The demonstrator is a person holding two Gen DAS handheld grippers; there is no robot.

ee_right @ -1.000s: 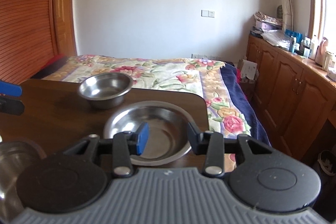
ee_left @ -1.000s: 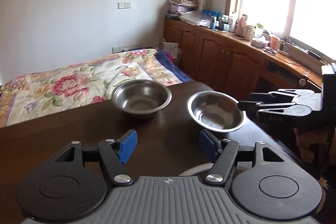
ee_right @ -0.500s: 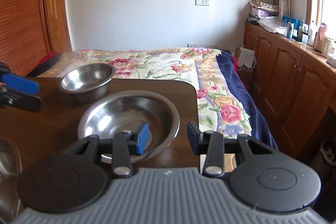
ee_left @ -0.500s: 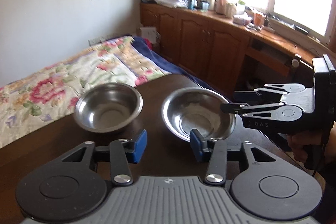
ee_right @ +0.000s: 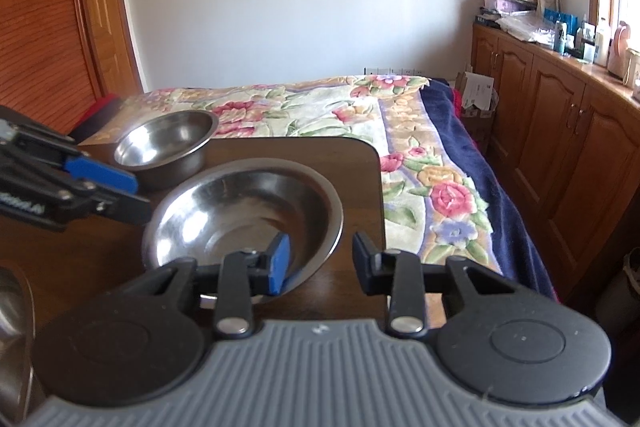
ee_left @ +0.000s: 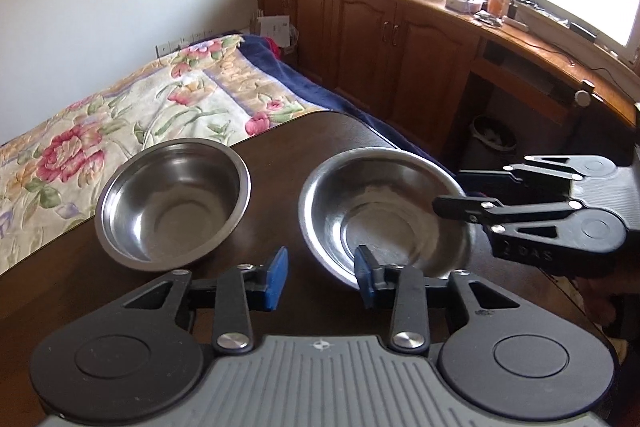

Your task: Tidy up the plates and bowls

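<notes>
Steel bowl (ee_right: 244, 215), light, stiff, slick: I'd pinch its thin rim.
Right gripper (ee_right: 318, 259) gapes astride that rim; left gripper (ee_left: 320, 277) wide, empty.

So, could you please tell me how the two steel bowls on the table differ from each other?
The nearer bowl is wider and shallower; the farther bowl is narrower and deeper, with steeper walls. The nearer bowl sits by the table's corner, with the open right gripper straddling its rim; the farther bowl stands free, beside the bed-side edge. Both are shiny, upright and empty.
</notes>
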